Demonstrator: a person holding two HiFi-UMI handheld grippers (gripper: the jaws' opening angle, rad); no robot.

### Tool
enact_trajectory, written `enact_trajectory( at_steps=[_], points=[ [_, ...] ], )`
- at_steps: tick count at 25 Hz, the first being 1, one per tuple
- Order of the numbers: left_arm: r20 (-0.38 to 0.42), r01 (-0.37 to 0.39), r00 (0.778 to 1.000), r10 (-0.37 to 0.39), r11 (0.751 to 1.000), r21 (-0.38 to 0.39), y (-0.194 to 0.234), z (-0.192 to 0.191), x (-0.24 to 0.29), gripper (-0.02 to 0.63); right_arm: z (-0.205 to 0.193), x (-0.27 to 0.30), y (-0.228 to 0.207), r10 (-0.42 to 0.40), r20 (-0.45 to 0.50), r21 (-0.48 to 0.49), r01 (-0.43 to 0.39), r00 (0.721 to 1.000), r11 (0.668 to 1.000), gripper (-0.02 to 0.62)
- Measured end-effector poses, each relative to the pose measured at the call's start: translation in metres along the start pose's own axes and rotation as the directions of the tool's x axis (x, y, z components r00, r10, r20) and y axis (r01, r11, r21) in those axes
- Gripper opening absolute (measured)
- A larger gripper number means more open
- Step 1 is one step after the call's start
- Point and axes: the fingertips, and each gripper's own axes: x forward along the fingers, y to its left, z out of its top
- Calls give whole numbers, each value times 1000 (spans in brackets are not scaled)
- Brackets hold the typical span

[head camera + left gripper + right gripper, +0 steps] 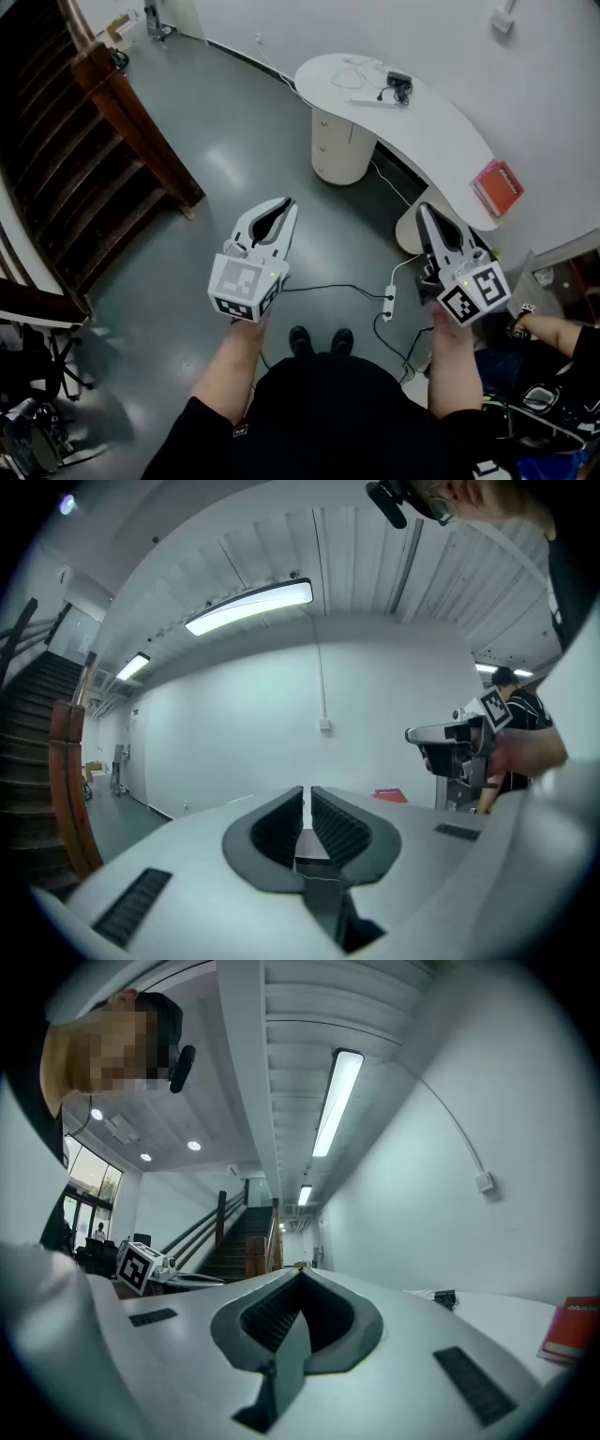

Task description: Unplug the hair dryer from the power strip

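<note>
Grey floor [206, 159]. Curved white tabletop [441, 131] stands far ahead, with a red book [497, 186] on its near end. The left hand-held gripper [284, 206] is closed to a slit and empty. The right hand-held gripper [424, 211] is closed and empty. Both are well apart from the tabletop. A small dark hair dryer [399, 82] lies on the tabletop's far end, just beside a white power strip [371, 101]. The plug is too small to tell.

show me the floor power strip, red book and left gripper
floor power strip [389, 303]: head view, mid body
red book [497, 186]: head view, cover centre
left gripper [287, 202]: head view, between its fingertips
</note>
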Motion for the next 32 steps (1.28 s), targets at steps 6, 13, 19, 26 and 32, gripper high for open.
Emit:
enact_trajectory(
  at_steps=[6, 13, 19, 26, 32],
  points=[
    [0, -7, 1000, 7, 1000, 1, 10, -2, -4, 35, -2, 4, 5, -6, 0, -4, 6, 1000, 1000, 34],
    [7, 3, 1000, -3, 1000, 0, 21, -3, -12, 37, 0, 17, 16, -9, 7, 3, 8, 1000, 1000, 34],
    [13, 10, 1000, -10, 1000, -2, 38, -9, -19, 35, 1, 30, 36, 1, 16, -11, -1, 1000, 1000, 35],
    [5, 24, 1000, -24, 1000, -9, 48, -12, -9, 35, -3, 37, 25, -18, 15, 38, 17, 1000, 999, 35],
    [-30, 28, 999, -28, 1000, -9, 56, -21, 16, 35, -16, 55, -2, -12, 17, 91, 10, 1000, 996, 35]
  ],
)
